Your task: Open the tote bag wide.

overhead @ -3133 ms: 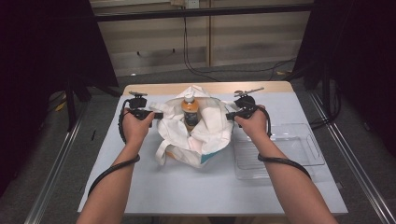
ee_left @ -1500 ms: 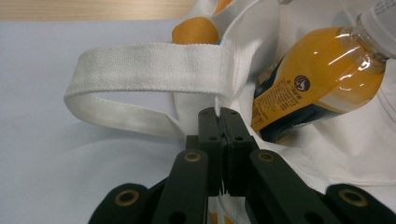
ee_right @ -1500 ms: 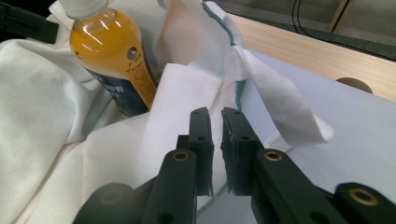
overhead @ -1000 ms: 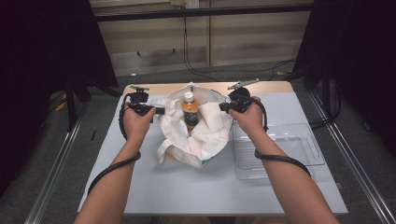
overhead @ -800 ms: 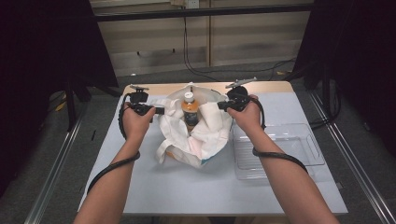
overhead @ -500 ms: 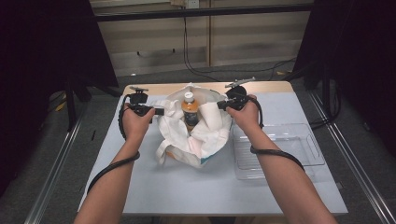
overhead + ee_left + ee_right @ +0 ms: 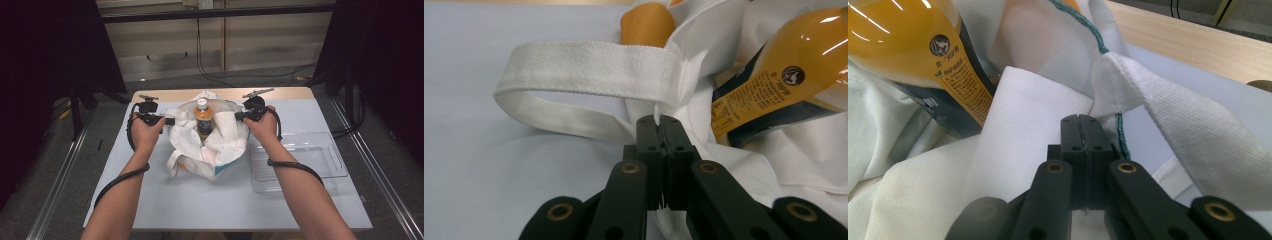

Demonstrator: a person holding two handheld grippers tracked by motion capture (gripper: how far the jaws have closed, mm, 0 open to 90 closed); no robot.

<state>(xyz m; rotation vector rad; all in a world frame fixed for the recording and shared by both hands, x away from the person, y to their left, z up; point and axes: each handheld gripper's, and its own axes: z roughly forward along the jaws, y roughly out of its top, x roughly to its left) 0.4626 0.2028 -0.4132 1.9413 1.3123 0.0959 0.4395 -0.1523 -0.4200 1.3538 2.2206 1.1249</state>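
A white cloth bag [image 7: 220,145] stands in the middle of the table with an orange drink bottle [image 7: 202,119] upright inside it. My left gripper [image 7: 171,121] is shut on the bag's left rim, and my right gripper [image 7: 236,118] is shut on its right rim, so the mouth is held apart. In the left gripper view the jaws [image 7: 659,121] pinch white cloth just below a handle strap [image 7: 589,65], with the bottle [image 7: 784,85] at right. In the right gripper view the jaws [image 7: 1082,120] pinch the rim beside the other strap [image 7: 1188,125], with the bottle [image 7: 913,45] at left.
A clear plastic tray [image 7: 305,162] lies on the table to the right of the bag, under my right forearm. The pale table top [image 7: 200,200] runs to a wooden strip [image 7: 280,93] at its far edge. Dark frames and cables stand beyond.
Since three seconds ago my right gripper has carried the bag's rim inward and up, then sunk slightly over the last second. The left gripper has kept still.
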